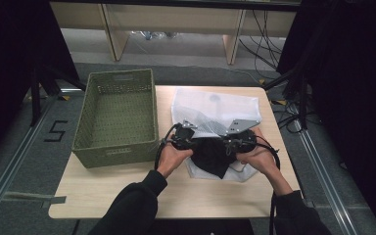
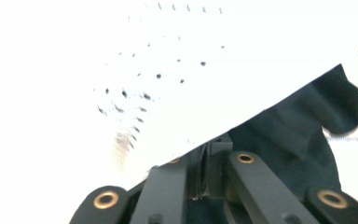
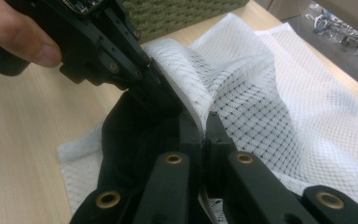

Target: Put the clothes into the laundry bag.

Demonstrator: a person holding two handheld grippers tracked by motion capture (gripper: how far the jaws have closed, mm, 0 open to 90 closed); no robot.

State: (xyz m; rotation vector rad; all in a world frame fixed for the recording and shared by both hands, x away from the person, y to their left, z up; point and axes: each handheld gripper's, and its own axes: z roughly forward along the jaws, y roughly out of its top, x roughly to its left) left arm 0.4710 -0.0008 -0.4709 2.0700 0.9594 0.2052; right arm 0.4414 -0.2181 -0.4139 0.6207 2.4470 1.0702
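Observation:
A white mesh bag lies on the wooden table, with a black garment spilling from its near end. My left gripper and right gripper stand close together over that end. In the right gripper view, my right gripper is shut on a raised fold of the mesh bag, and the left gripper pinches the same edge just beyond, above the black garment. The left gripper view has my left gripper shut on the mesh, with the garment to its right.
A green woven basket stands on the table's left half, close beside the bag. Bare tabletop lies in front of the hands. Beyond the far edge are a floor with cables and wooden furniture legs.

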